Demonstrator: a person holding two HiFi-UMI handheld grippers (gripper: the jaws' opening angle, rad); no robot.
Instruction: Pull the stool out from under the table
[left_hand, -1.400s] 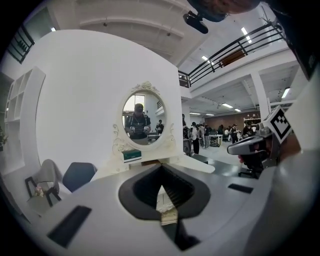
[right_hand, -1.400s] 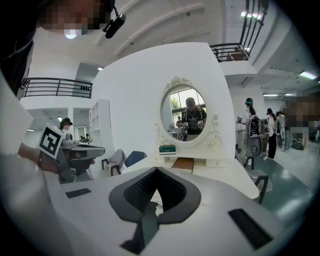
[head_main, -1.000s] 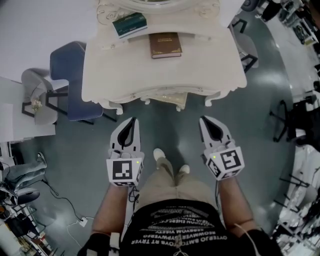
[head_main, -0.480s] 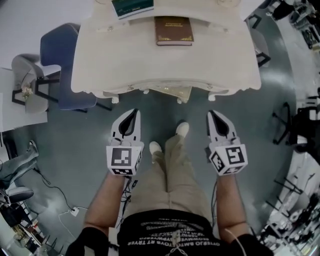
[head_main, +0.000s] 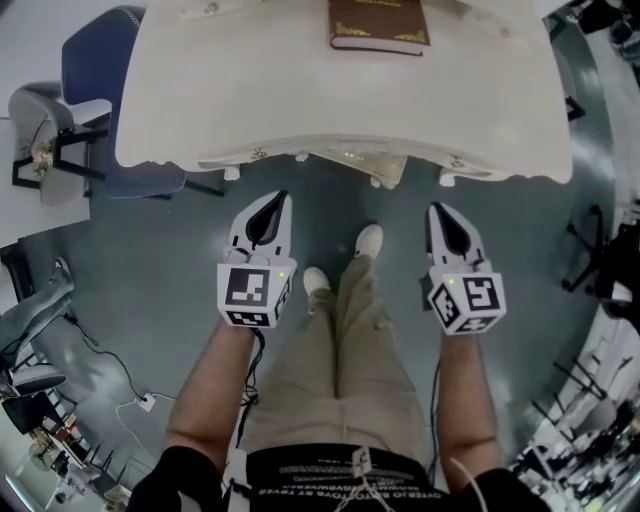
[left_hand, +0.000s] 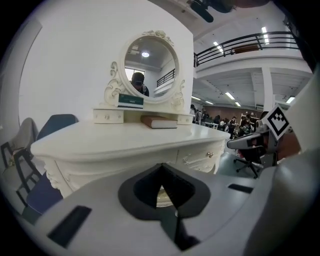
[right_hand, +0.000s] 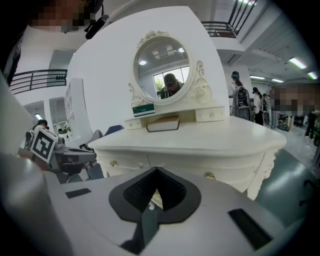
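A white dressing table (head_main: 250, 100) fills the top of the head view. Under its front edge only a strip of the stool's cream patterned seat (head_main: 366, 163) shows; the rest is hidden beneath the top. My left gripper (head_main: 272, 198) is shut and empty, its tips a little short of the table's front edge, left of the stool. My right gripper (head_main: 441, 211) is also shut and empty, just short of the edge and right of the stool. In the left gripper view, the left gripper (left_hand: 161, 169) faces the table's drawers (left_hand: 200, 157).
A brown book (head_main: 378, 24) lies on the table top, and a round mirror (left_hand: 150, 70) stands at its back. A blue chair (head_main: 95, 70) and a grey chair (head_main: 35, 130) stand at the left. The person's shoes (head_main: 368, 240) are between the grippers. Cables (head_main: 120, 385) trail at lower left.
The person has stepped toward the table, so the table front now sits closer to both grippers. Both grippers stay shut and empty.
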